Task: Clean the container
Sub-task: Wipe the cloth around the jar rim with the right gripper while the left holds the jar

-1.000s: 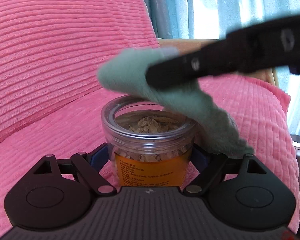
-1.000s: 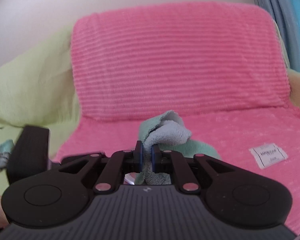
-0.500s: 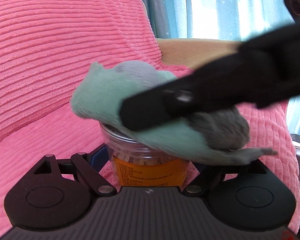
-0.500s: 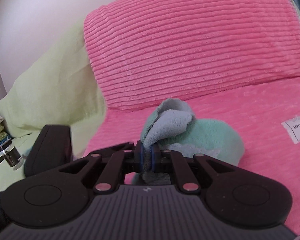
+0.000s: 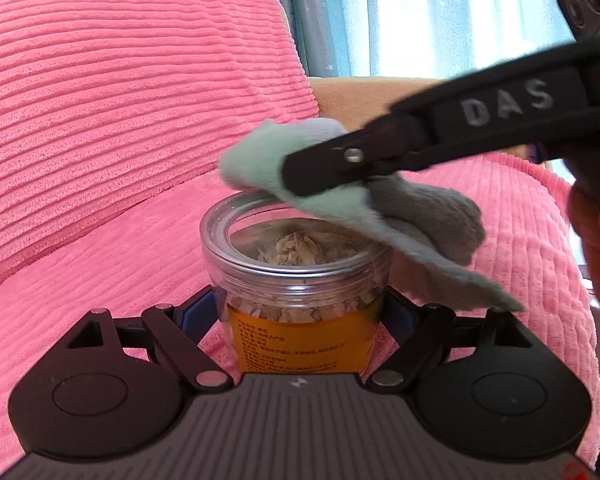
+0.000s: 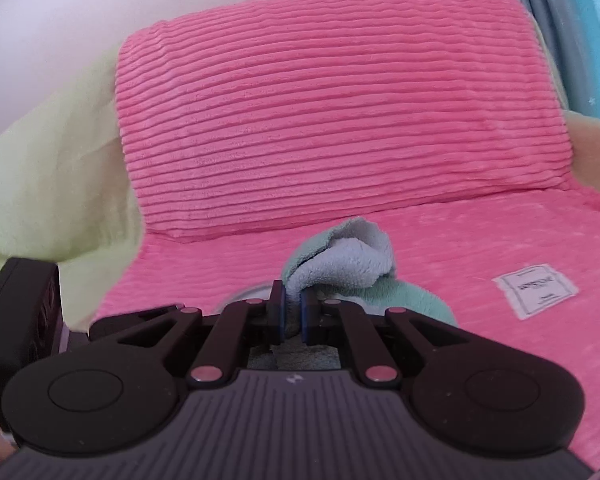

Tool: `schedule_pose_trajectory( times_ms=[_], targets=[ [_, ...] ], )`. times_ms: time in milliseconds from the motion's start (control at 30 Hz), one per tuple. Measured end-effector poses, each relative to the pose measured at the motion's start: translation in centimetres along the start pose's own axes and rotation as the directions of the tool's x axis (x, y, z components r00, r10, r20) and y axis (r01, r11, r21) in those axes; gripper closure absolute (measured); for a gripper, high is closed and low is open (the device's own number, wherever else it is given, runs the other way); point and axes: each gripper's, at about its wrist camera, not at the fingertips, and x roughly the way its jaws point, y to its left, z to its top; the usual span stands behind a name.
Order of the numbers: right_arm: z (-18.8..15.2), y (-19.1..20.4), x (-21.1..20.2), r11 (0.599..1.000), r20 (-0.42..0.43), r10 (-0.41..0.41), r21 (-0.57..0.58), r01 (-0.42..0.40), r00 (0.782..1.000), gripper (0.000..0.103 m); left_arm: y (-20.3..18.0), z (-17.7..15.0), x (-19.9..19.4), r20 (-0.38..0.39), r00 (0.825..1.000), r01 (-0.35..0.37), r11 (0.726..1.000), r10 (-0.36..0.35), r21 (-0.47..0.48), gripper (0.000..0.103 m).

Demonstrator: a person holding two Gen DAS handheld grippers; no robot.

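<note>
A clear plastic jar (image 5: 300, 280) with an orange label and dried flakes inside stands upright between the fingers of my left gripper (image 5: 300, 312), which is shut on its body. A green and grey cloth (image 5: 364, 204) hangs over the jar's far right rim, pinched in my right gripper (image 5: 300, 172), which reaches in from the right. In the right wrist view the cloth (image 6: 340, 268) bunches out from my right gripper (image 6: 293, 312), shut on it. A sliver of the jar's rim (image 6: 248, 294) shows under the left finger.
A pink ribbed cushion (image 6: 320, 112) and pink seat cover (image 5: 100, 260) fill the background. A white label (image 6: 536, 290) is sewn on the seat. A pale green blanket (image 6: 52, 184) lies at the left, blue curtains (image 5: 400, 16) at the back right. A hand (image 5: 596, 248) holds the right gripper.
The cloth swept left across the jar's top, covering it, then came back right, so the lid shows again. The left gripper and jar stayed put.
</note>
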Motion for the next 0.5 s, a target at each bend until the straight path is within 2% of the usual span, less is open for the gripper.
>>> schedule_pose_trajectory(
  times_ms=[200, 333, 500],
  targets=[
    [-0.3, 0.8, -1.8, 0.999, -0.039, 0.014, -0.045, -0.016, 0.999, 0.097, -0.1, 0.0, 0.2, 0.001, 1.000, -0.003, 1.000, 0.003, 0.008, 0.018],
    [-0.9, 1.9, -2.4, 0.996, -0.042, 0.066, -0.065, -0.069, 0.997, 0.097, -0.5, -0.2, 0.0, 0.000, 1.000, -0.003, 1.000, 0.003, 0.003, 0.018],
    [-0.7, 1.6, -1.4, 0.996, -0.020, 0.089, -0.024, -0.089, 0.996, 0.097, -0.5, -0.4, -0.1, -0.005, 1.000, -0.002, 1.000, 0.002, -0.013, 0.018]
  ],
)
